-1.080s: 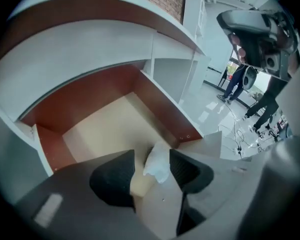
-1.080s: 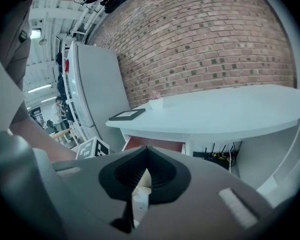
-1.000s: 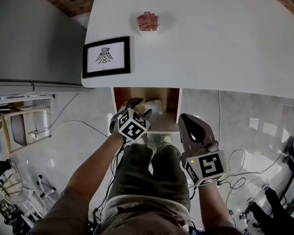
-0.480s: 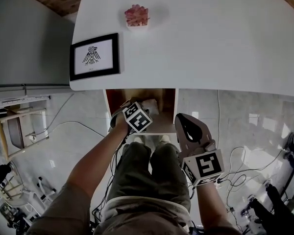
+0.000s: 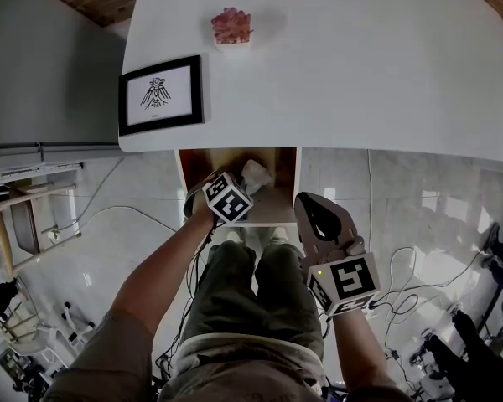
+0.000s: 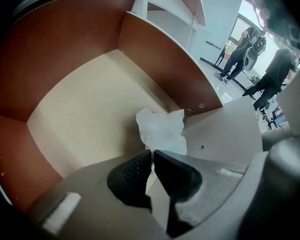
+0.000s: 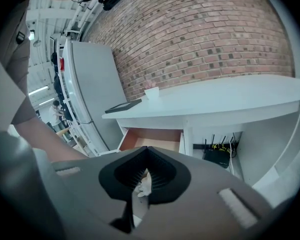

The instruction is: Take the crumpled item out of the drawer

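Note:
Under the white table (image 5: pixel 360 65) a wooden drawer (image 5: pixel 272 203) stands pulled out. A crumpled white item (image 5: pixel 256 174) lies on its pale floor near the right wall. My left gripper (image 5: pixel 239 184) reaches into the drawer from the front. In the left gripper view the left gripper (image 6: pixel 152 154) is shut, and the crumpled item (image 6: pixel 162 131) sits just past its tips. Whether the tips pinch its edge is unclear. My right gripper (image 5: pixel 312 206) hovers outside the drawer, to its right. In its own view the right gripper (image 7: pixel 147 150) is shut and faces the drawer (image 7: pixel 152 136).
A framed bird picture (image 5: pixel 161 95) and a small pink plant (image 5: pixel 231 26) sit on the table. A grey cabinet (image 5: pixel 42 65) stands to the left. Cables (image 5: pixel 402 266) trail over the tiled floor on the right. The person's legs are below the drawer front.
My left gripper has moved forward into the drawer, up to the crumpled item. The right gripper has barely moved.

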### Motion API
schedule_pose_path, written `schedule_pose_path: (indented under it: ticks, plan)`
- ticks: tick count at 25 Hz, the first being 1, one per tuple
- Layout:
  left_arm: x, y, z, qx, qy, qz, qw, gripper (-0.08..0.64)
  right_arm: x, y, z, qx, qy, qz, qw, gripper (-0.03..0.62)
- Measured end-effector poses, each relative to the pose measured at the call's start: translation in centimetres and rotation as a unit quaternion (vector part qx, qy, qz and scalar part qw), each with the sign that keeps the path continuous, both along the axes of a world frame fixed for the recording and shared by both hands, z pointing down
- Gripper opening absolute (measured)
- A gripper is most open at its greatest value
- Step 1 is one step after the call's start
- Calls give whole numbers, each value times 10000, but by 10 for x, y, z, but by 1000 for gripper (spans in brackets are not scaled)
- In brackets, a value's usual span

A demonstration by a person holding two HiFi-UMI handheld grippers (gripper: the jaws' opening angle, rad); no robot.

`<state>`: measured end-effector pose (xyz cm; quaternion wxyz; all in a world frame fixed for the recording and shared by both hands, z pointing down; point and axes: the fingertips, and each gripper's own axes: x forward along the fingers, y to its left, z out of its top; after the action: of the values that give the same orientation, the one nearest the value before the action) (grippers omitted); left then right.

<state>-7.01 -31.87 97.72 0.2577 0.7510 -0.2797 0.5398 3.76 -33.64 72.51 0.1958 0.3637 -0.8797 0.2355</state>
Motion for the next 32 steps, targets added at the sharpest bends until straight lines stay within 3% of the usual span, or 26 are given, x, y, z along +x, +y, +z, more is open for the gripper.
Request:
schedule_pose_path:
  ticks: [8, 13, 18, 24, 32]
  plan:
    - [-2, 20, -82, 160, 333, -147, 9992, 15, -1, 3, -61, 87, 17, 43, 10000, 28]
    - [-13, 40, -154, 276, 742, -785, 9938, 15, -10, 5, -122, 304, -16, -133, 9994, 28]
    - [-32, 42, -232, 750, 1134, -1439, 9802, 15, -17, 8, -182, 552, -22, -205, 9983, 28]
    - [-53, 17, -331, 1624, 1380, -1545, 9647, 17, -29, 6, -252, 999, -82, -326, 9944, 28]
    - [-77, 4, -472, 2766, 1784, -1753, 9279, 17, -39, 15, -348, 1585, -285, -322, 9864, 28]
